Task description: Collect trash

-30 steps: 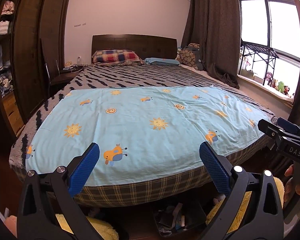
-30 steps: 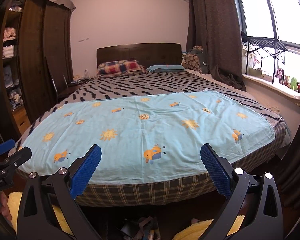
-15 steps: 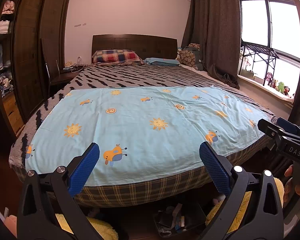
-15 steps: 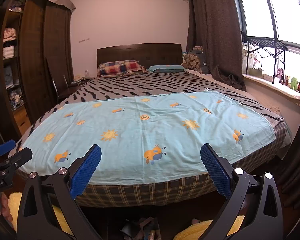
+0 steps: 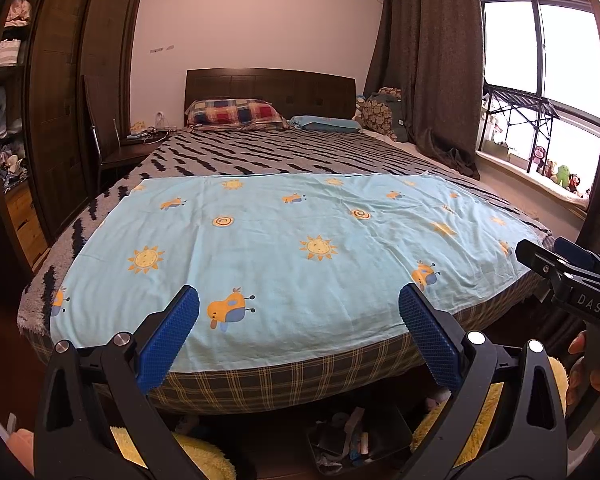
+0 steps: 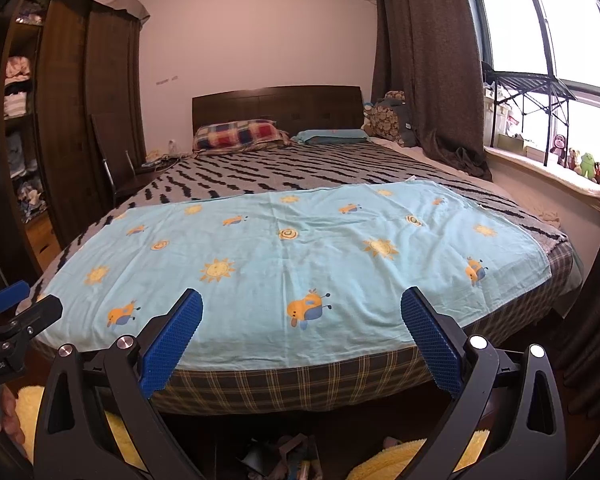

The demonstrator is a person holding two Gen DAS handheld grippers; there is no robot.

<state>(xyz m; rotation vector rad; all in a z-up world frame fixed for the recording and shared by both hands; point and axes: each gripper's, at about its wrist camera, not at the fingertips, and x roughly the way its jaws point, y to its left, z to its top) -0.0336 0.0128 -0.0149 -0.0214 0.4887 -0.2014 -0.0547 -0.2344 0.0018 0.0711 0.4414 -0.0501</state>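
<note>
Evidently pre-grasp: both hand-held grippers, left (image 5: 299,314) and right (image 6: 301,314), jaws apart and empty at bed (image 5: 260,376) foot edge; best dip toward scraps in tray (image 5: 356,436) below.

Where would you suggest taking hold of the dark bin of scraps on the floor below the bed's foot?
Probably grip the bin by its near rim from above: it sits low between the yellow slippers, mouth up. The left gripper hangs open nearest.
</note>
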